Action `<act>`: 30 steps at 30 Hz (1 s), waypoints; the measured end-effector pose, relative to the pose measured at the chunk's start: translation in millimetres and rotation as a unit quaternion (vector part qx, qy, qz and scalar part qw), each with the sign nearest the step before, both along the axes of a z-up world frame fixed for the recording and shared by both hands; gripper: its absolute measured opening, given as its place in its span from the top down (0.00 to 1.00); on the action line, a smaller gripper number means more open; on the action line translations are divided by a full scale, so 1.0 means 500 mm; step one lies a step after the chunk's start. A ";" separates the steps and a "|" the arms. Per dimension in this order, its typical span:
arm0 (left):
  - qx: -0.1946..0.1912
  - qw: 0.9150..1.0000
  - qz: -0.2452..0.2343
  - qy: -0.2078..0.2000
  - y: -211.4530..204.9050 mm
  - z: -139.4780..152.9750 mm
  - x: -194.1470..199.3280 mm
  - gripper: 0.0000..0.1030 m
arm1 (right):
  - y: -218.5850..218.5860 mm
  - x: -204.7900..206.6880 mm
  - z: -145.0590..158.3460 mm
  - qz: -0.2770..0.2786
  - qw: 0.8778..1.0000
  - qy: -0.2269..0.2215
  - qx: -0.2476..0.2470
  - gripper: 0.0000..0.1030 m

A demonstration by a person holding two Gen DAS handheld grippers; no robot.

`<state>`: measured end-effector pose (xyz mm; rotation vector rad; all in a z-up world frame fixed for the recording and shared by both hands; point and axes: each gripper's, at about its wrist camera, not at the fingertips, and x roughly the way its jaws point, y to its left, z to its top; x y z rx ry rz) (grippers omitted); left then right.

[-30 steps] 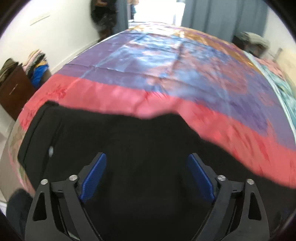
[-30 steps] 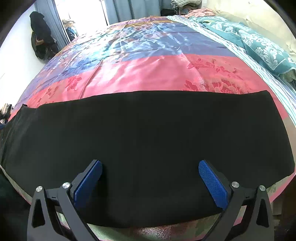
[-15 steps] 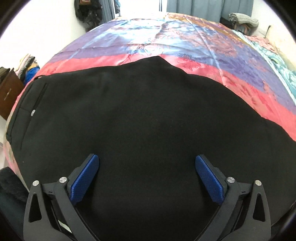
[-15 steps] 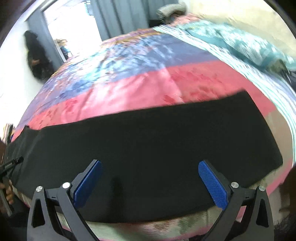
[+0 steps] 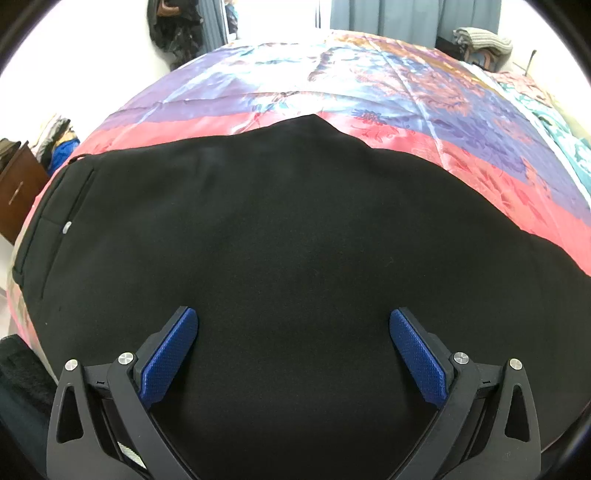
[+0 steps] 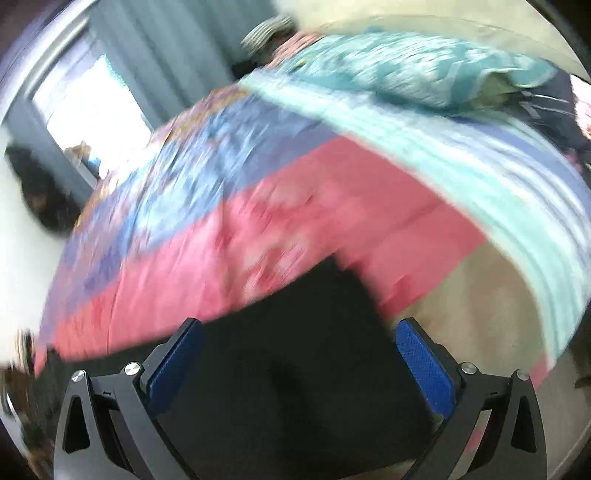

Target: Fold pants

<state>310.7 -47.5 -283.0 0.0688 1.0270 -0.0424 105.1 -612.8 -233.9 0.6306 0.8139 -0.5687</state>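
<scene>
Black pants [image 5: 280, 236] lie flat on a bed with a pink, purple and blue satin cover [image 5: 332, 85]. The waistband end with a small button [image 5: 66, 227] is at the left in the left wrist view. My left gripper [image 5: 293, 347] is open and empty, just above the pants' upper part. In the blurred right wrist view the leg-end corner of the pants [image 6: 295, 354] sits between the fingers of my right gripper [image 6: 299, 354], which is open and empty, near the bed's right corner.
A teal floral pillow [image 6: 424, 70] lies at the bed's right side. A brown cabinet [image 5: 16, 195] with piled clothes stands left of the bed. Grey curtains [image 5: 388, 18] and a bright doorway are at the far end.
My left gripper has settled over the pants' upper part. My right gripper has swung fast to the right, from facing the whole leg to the leg-end corner. Both stay open.
</scene>
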 end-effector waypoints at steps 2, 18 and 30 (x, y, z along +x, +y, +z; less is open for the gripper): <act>0.001 1.000 0.001 -0.001 -0.001 0.000 -0.001 0.00 | -0.040 -0.030 0.017 -0.028 1.000 -0.013 0.001 0.00; 0.002 1.000 0.000 -0.002 -0.001 0.000 -0.004 0.00 | -0.091 -0.011 -0.055 0.117 0.980 0.009 0.159 0.19; 0.002 1.000 0.000 -0.005 0.001 0.001 -0.004 0.00 | -0.098 -0.007 -0.104 0.161 0.952 -0.035 0.256 0.43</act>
